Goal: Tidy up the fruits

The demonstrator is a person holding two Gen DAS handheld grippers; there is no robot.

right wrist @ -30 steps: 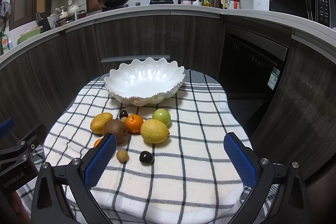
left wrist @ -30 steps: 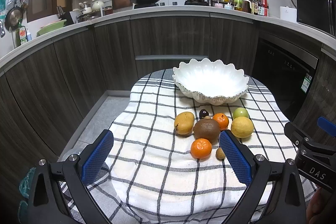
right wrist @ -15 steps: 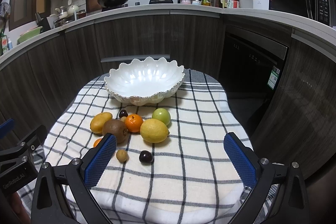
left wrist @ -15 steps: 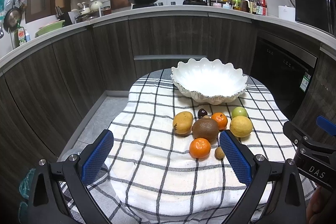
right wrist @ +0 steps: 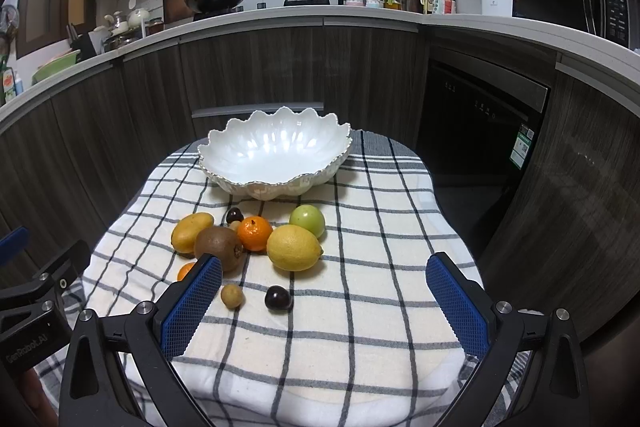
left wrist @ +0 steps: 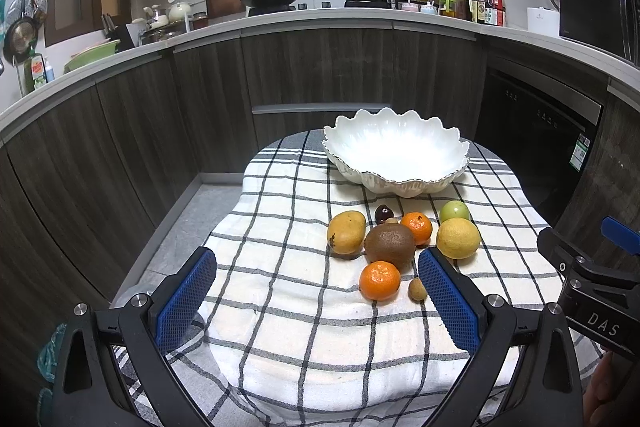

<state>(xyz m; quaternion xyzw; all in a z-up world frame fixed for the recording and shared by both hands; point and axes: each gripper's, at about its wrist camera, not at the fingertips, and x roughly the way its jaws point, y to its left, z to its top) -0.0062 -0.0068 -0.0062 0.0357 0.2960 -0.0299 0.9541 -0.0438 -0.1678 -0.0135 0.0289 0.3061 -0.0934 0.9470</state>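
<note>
While the left gripper (left wrist: 316,299) hovers with fingers apart over a checked cloth (left wrist: 280,307), its right finger hides part of the fruit cluster; seen are one mango (left wrist: 346,231), one kiwi (left wrist: 389,242), two mandarins (left wrist: 379,280) and one lemon (left wrist: 458,238) before an empty white bowl (left wrist: 396,151). From the right gripper (right wrist: 324,303), fingers also apart, a dark plum (right wrist: 277,297) lies nearest, a green fruit (right wrist: 307,220) beyond, kitchen cabinets (right wrist: 280,67) behind.

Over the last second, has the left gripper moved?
Yes, slightly. In the left wrist view the white bowl and fruits slid a little left and up, so the left gripper drifted slightly right, open.
</note>
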